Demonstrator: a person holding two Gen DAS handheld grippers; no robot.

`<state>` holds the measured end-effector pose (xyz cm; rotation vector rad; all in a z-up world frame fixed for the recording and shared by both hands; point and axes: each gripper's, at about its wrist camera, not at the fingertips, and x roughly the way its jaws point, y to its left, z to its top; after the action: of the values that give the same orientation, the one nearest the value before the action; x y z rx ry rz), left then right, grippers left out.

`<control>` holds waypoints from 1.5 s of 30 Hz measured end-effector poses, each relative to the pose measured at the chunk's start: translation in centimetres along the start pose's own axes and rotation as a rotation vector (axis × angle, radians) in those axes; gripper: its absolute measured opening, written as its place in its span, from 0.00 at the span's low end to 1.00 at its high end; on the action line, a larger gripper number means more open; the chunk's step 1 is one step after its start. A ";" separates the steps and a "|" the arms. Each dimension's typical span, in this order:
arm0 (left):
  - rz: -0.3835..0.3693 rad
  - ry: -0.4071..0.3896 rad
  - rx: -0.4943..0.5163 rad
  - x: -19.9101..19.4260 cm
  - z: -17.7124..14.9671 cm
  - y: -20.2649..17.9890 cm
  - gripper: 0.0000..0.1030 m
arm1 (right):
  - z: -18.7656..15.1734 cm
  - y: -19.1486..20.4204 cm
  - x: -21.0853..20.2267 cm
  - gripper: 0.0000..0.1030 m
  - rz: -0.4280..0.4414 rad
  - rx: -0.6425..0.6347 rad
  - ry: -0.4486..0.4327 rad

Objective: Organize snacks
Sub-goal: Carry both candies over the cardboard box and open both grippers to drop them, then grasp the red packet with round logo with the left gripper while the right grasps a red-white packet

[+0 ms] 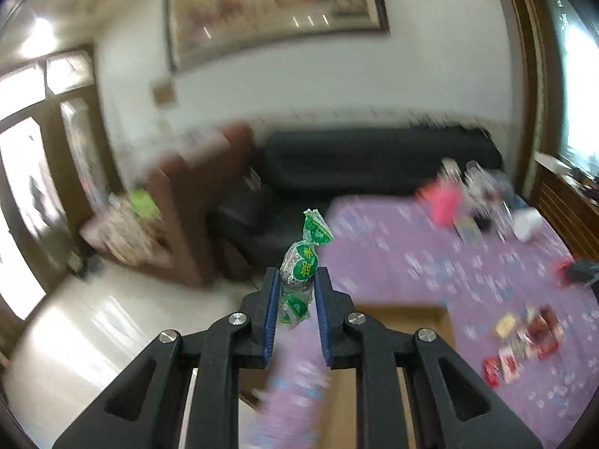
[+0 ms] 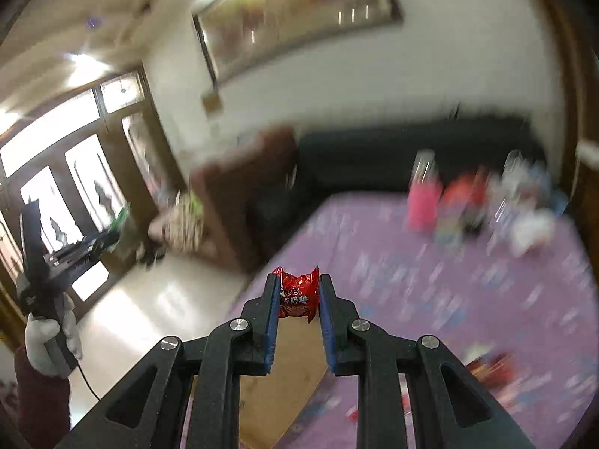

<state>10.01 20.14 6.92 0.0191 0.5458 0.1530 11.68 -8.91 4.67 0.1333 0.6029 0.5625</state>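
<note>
Left gripper (image 1: 296,280) clamps a green-wrapped candy (image 1: 299,265); right gripper (image 2: 299,292) clamps a red candy (image 2: 297,295), both above the purple-clothed table (image 1: 430,262). More small snacks (image 1: 524,336) lie unsorted there.

Only two bits of readable print here, both Chinese. White characters on a green badge on the green-and-clear candy wrapper (image 1: 299,265), too warped to make out for sure. White characters on the red candy wrapper (image 2: 297,296), lower line looks like 奶糖, the rest too small and creased; everything else too blurred to read.
</note>
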 end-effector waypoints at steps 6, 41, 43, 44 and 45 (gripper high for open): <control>-0.148 0.228 -0.074 12.5 -7.5 -4.9 0.18 | -4.9 -2.0 13.6 0.21 0.001 0.051 0.191; -0.425 0.281 0.015 7.7 -9.6 -15.6 0.67 | -11.2 -15.5 2.5 0.41 -0.272 0.089 0.168; -0.453 0.316 0.044 7.6 -10.6 -18.6 0.67 | -13.2 -17.7 1.3 0.41 -0.275 0.166 0.170; -0.460 0.336 0.055 7.7 -11.2 -20.1 0.67 | -13.9 -18.5 1.0 0.41 -0.270 0.195 0.168; -0.467 0.354 0.064 7.8 -11.7 -21.4 0.67 | -14.6 -19.3 0.8 0.41 -0.262 0.224 0.166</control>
<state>13.53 -0.15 -8.42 -0.0744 0.8931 -0.3231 12.82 -25.36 -13.05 0.2161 0.8306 0.2523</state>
